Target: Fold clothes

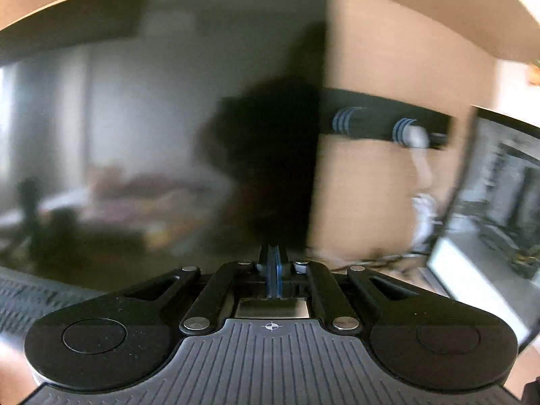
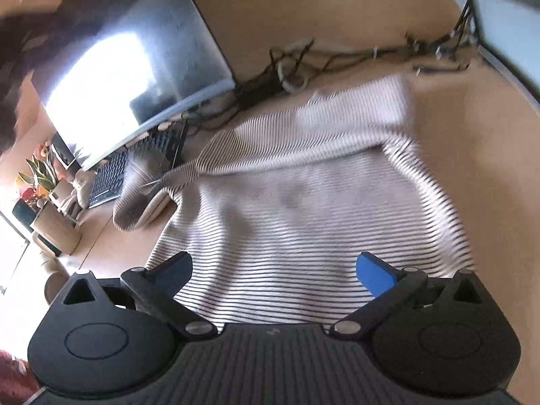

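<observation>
Striped shirt is spread on the desk, one sleeve laid across it, just below the cables. Above it the right gripper is held spread wide, empty. The left gripper is pinched together, no cloth seen in it. A fold seems under way; a hem edge must be caught.

Left wrist view faces a dark monitor closely; right wrist view looks down on the desk, sharing its cables.

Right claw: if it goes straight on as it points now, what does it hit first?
Most likely the striped garment on the desk: the open right claw points straight at it. Depth is unclear.
</observation>
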Demonstrator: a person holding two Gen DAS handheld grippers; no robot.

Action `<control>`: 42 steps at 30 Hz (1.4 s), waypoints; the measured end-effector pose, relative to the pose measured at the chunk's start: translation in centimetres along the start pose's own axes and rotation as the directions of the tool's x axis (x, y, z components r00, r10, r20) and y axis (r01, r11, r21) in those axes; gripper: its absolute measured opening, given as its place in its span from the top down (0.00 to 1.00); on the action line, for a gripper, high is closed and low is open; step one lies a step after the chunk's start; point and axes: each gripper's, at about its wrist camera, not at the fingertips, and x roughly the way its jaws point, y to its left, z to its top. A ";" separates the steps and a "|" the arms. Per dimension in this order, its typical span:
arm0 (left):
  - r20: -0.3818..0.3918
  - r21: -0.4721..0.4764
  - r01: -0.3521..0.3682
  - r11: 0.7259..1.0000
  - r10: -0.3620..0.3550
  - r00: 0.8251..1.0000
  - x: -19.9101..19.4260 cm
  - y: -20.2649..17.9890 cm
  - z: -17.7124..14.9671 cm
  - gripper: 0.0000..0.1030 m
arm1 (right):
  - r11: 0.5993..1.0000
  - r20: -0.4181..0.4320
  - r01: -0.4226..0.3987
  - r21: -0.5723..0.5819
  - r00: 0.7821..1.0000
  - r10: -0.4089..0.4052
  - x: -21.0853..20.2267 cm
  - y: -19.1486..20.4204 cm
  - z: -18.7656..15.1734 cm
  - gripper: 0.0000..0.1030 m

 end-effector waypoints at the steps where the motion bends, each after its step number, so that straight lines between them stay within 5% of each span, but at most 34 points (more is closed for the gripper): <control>1: 0.001 0.032 0.030 0.999 -0.030 1.000 0.9 -1.9 0.5 0.97 | 1.000 0.011 0.005 -0.008 1.000 -0.004 -0.5 -0.1 -0.1 0.00; 7: -0.044 0.075 0.114 0.991 -0.111 0.993 3.1 -5.4 0.0 0.94 | 0.998 0.077 0.063 0.009 0.995 -0.064 -4.0 -1.4 -1.6 0.00; 11: -0.132 0.008 0.047 0.999 -0.046 0.990 3.0 -2.5 -3.6 0.87 | 0.999 0.058 0.035 -0.006 0.998 -0.035 -3.6 -1.1 -1.3 0.00; 16: -0.281 -0.151 -0.094 0.984 0.048 0.958 1.6 2.9 -9.7 0.45 | 0.997 0.022 -0.030 -0.077 0.999 0.031 -1.0 1.4 1.1 0.00; 18: -0.338 -0.206 -0.154 0.966 0.077 0.938 0.5 4.7 -12.4 0.36 | 0.991 -0.006 -0.078 -0.108 0.997 0.077 0.6 3.0 2.7 0.06; 22: -0.414 -0.283 -0.248 0.926 0.115 0.903 -2.2 8.4 -16.3 0.06 | 0.963 -0.080 -0.141 -0.228 0.989 0.126 5.0 7.8 5.9 0.48; 24: -0.451 -0.364 -0.285 0.887 0.100 0.887 -3.7 10.4 -18.3 0.06 | 0.944 -0.131 -0.182 -0.277 0.980 0.151 7.9 10.5 7.2 0.48; 28: -0.486 -0.579 -0.341 0.741 0.023 0.874 -6.4 14.3 -22.6 0.02 | 0.916 -0.184 -0.218 -0.338 0.969 0.163 13.8 15.1 9.2 0.48; 34: -0.496 -0.583 -0.334 0.741 0.001 0.868 -8.2 15.0 -25.5 0.00 | 0.943 -0.243 -0.231 -0.240 0.955 0.172 22.2 17.8 11.1 0.50; 38: -0.515 -0.595 -0.339 0.729 -0.022 0.857 -7.6 15.5 -26.4 0.00 | 0.934 -0.342 -0.301 -0.190 0.913 0.225 24.8 18.6 10.6 0.95; 42: -0.512 -0.598 -0.317 0.737 -0.047 0.858 -6.2 15.6 -26.0 0.00 | 0.913 -0.243 -0.303 -0.274 0.940 0.239 20.6 19.6 11.8 0.96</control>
